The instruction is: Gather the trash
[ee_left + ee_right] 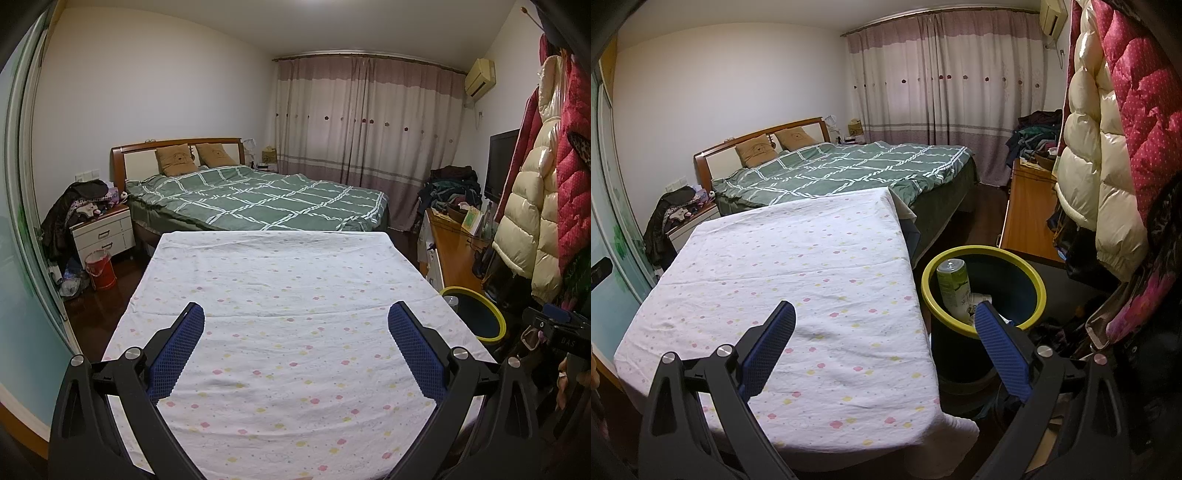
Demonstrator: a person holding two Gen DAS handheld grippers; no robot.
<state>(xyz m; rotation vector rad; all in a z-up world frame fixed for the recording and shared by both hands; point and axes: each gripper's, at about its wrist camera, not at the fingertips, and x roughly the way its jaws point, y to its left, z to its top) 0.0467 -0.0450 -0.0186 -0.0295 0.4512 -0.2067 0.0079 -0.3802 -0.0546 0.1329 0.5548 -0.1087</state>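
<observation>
A dark bin with a yellow rim (1039, 291) stands on the floor at the right of the table; it also shows in the left wrist view (496, 314). Inside it a green and white can (953, 286) stands upright, with a second can (979, 298) lying beside it. My left gripper (295, 317) is open and empty above the table covered with a white flowered cloth (280, 280). My right gripper (884, 315) is open and empty, over the table's right edge (916, 295) next to the bin. No trash shows on the cloth.
A bed with a green checked cover (258, 195) lies behind the table. A wooden desk (1030, 214) and hanging coats (1108, 147) are at the right. A nightstand (103, 232) and a red bucket (99, 269) stand at the left.
</observation>
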